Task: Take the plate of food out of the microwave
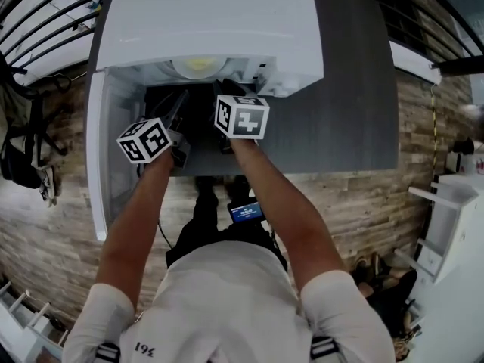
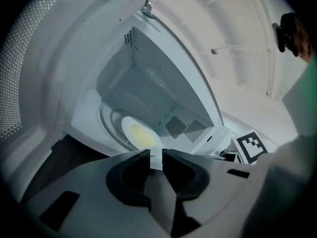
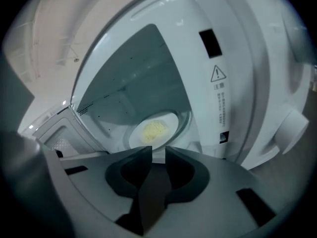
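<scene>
A white microwave (image 1: 212, 21) stands on a dark table (image 1: 340, 104) with its door (image 1: 102, 150) swung open to the left. Inside, a white plate (image 1: 198, 65) with yellow food rests on the glass turntable. In the left gripper view the plate (image 2: 141, 133) lies a little beyond my left gripper (image 2: 156, 157). The right gripper view also shows the plate (image 3: 154, 130), ahead of my right gripper (image 3: 159, 155). Both grippers hover at the mouth of the cavity, left gripper (image 1: 180, 112) beside right gripper (image 1: 229, 89). Each has its jaws drawn nearly together around a thin slit, holding nothing.
The open door walls off the left side. The control panel (image 3: 218, 78) and a round knob (image 3: 292, 130) flank the cavity on the right. White furniture (image 1: 454, 225) stands at the right and a dark bag (image 1: 23, 150) hangs at the left above the wooden floor.
</scene>
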Demonstrator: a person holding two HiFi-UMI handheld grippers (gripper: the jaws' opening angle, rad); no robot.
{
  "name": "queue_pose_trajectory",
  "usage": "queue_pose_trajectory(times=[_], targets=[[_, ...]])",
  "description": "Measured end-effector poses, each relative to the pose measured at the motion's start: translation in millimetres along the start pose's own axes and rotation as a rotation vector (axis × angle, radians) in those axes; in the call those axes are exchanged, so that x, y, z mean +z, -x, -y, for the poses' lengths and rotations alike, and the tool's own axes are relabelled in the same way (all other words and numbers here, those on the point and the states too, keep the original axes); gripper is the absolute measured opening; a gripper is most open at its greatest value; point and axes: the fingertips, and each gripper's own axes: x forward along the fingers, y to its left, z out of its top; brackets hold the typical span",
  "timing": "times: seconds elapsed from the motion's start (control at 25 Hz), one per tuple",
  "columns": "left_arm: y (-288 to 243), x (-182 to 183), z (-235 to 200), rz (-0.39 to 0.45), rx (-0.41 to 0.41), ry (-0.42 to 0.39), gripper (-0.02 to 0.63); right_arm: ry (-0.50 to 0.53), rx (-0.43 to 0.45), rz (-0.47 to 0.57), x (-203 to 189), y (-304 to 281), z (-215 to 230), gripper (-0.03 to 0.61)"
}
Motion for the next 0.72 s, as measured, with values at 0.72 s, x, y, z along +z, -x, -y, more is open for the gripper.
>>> queue_pose_trajectory(times=[0.72], targets=[[-11, -3, -12, -0.024, -0.026, 0.047, 0.055, -0.277, -0.002, -0.029, 7, -32, 5, 0.084]])
